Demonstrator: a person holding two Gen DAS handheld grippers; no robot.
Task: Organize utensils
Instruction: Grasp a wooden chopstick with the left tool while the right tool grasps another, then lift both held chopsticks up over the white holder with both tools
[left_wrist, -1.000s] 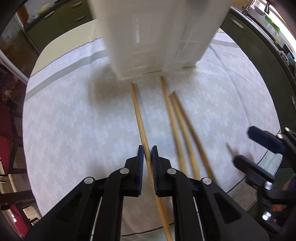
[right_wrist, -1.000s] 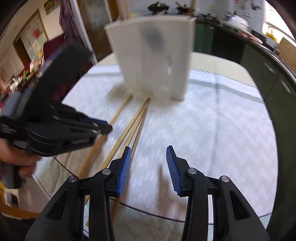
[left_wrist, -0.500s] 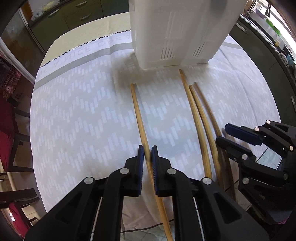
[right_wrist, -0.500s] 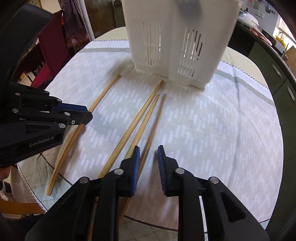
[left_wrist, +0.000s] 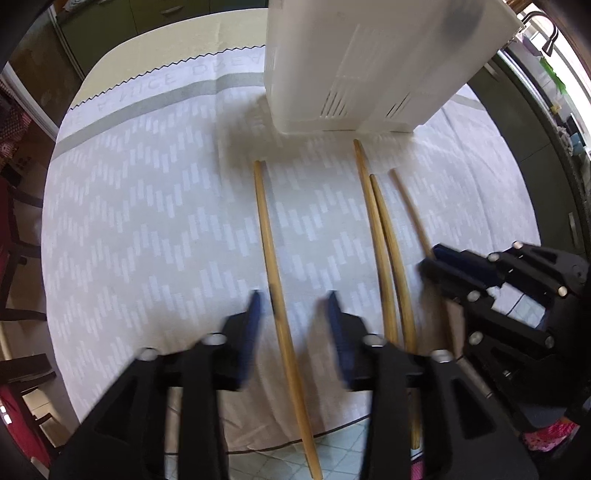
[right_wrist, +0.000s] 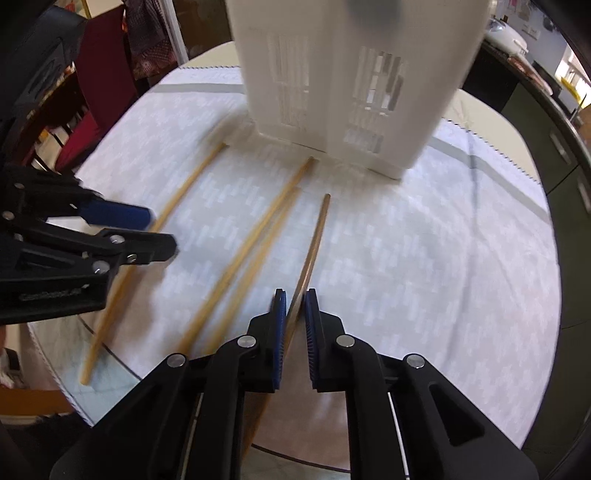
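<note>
Wooden chopstick (right_wrist: 312, 243): we pinch it in our right gripper (right_wrist: 294, 295).
Left gripper (left_wrist: 294, 306): we hold it spread.

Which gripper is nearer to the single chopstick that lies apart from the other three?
Left. The left gripper is open with the lone chopstick between its fingers. The right gripper is shut on the darker chopstick, beyond the pair.

Four chopsticks (left_wrist: 271, 258) are laid side by side on the bench (left_wrist: 147, 221), before the basket (left_wrist: 369, 66); one is set apart leftward.
</note>
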